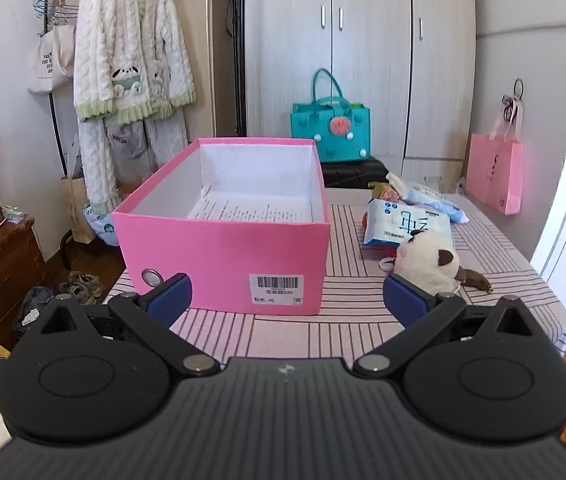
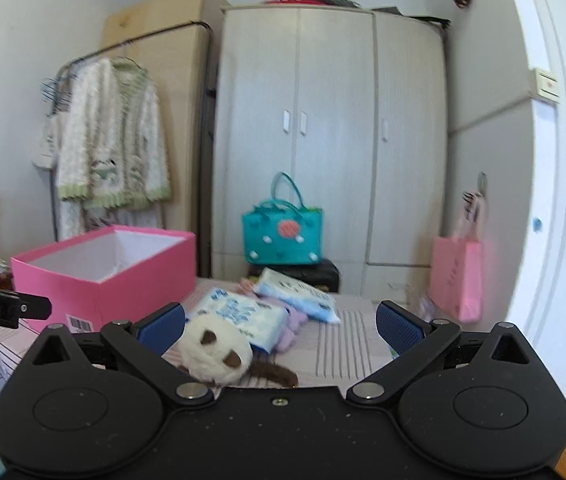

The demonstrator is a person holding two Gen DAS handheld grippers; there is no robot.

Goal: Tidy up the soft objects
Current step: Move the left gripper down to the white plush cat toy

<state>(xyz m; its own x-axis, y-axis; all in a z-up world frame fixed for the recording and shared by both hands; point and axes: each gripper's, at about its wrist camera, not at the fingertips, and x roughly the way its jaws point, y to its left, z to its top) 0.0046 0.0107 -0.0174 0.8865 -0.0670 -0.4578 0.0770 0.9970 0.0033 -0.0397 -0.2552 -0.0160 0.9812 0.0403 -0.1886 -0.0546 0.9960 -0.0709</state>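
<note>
Both claws, the left claw [image 1: 287,294] and the right claw [image 2: 281,324], gape wide and empty. Nearest on the striped counter [image 1: 355,292] lies a plush cat [image 2: 215,350], likely light and squashy; pinch its round body. Behind it sit tissue packs [image 2: 239,314], then the open pink box [image 1: 225,244].

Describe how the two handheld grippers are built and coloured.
Both match: the left gripper and right gripper have matte black bodies, two round pivot housings, angled black link arms with silver pins, and blue ribbed pads. The left body is ridged; the right is smooth with one screw.
</note>
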